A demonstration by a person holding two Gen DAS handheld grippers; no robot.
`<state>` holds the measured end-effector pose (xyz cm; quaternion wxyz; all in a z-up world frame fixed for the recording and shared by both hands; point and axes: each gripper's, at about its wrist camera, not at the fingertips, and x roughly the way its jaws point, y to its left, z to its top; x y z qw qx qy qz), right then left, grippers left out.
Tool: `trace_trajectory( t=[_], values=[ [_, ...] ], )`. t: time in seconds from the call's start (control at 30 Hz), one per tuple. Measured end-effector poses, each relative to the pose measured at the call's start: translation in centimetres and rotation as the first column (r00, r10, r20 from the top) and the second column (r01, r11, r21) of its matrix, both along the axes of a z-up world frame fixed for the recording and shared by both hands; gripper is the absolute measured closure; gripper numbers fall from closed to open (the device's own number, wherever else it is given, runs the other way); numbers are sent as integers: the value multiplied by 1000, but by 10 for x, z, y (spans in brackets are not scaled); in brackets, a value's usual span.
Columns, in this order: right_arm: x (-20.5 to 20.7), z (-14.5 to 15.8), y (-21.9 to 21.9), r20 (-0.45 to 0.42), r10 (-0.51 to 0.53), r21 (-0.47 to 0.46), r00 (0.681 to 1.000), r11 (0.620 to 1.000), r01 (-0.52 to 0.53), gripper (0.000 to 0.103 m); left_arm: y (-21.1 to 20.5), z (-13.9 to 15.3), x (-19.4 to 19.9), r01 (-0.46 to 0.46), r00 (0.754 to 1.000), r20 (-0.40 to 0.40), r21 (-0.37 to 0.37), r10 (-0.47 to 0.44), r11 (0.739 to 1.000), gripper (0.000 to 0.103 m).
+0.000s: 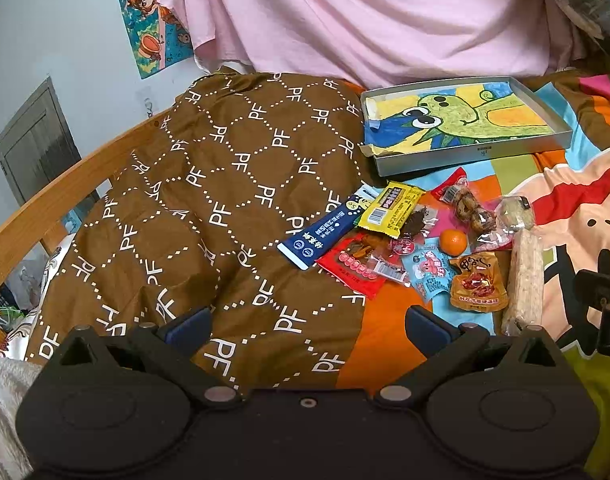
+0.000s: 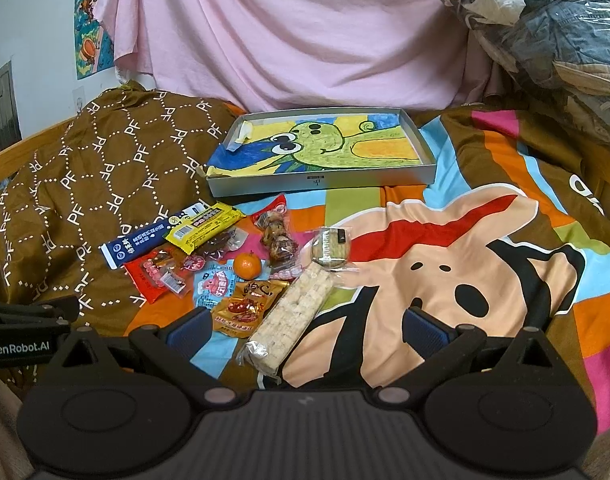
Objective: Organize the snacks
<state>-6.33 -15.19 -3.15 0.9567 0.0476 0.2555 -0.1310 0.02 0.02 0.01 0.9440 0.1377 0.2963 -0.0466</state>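
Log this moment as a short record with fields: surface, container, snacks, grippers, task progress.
surface: bed with a colourful cartoon sheet and a brown patterned quilt
container: shallow grey tray lined with a green cartoon drawing, no snacks in it
snacks: loose pile in front of the tray, including a small orange, a blue stick packet, a yellow packet, a long rice-cracker bar
grippers: left gripper and right gripper both open, holding nothing
task progress: nothing placed in the tray yet
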Motion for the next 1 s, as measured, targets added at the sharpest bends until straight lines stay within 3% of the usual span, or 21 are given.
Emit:
trace_trajectory(
  t=[0.47, 0.83, 1.0],
  values=[
    [-9, 2, 0, 26, 2, 19, 1000, 1000, -2, 0, 6, 1, -4, -11, 1000, 13, -23, 11, 1000, 1],
    [-35, 11, -6, 131, 46, 76, 990, 996, -56, 0, -2, 13, -20, 16, 999, 30, 5, -16, 1000, 1],
    [-49, 13, -15, 186, 45, 110, 981, 992, -67, 0, -4, 29, -25, -18, 1000, 3, -29, 18, 999, 1]
  ],
)
